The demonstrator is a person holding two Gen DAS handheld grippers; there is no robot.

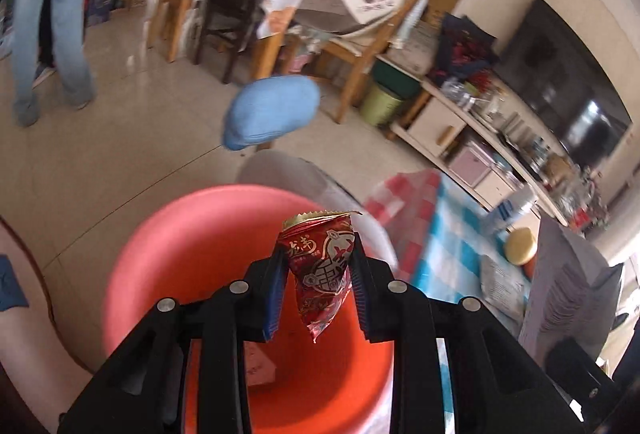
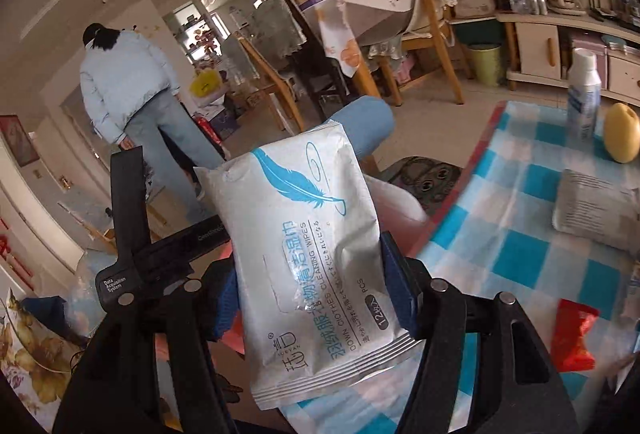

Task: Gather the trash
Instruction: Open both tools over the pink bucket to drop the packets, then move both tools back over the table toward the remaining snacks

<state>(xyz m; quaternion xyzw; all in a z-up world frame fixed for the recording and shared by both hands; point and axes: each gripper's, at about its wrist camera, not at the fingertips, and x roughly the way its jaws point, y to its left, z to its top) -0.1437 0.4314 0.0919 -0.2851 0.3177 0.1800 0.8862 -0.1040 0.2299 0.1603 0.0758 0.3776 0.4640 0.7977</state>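
My left gripper point(image 1: 318, 254) is shut on a small red snack wrapper point(image 1: 320, 266) and holds it above an orange-pink plastic basin point(image 1: 192, 234), which has a pink scrap point(image 1: 260, 366) inside. My right gripper point(image 2: 308, 274) is shut on a white wet-wipes pack point(image 2: 308, 250) with a blue feather print, held upright beside the table with the blue checked cloth point(image 2: 516, 254). A red wrapper point(image 2: 574, 334) lies on that cloth at the right.
On the cloth stand a white spray bottle point(image 2: 584, 93), a yellow fruit point(image 2: 620, 133) and a grey packet point(image 2: 596, 205). A blue stool point(image 1: 272, 109) and wooden chairs point(image 1: 360, 49) stand on the tiled floor. A person point(image 2: 132, 81) stands farther back.
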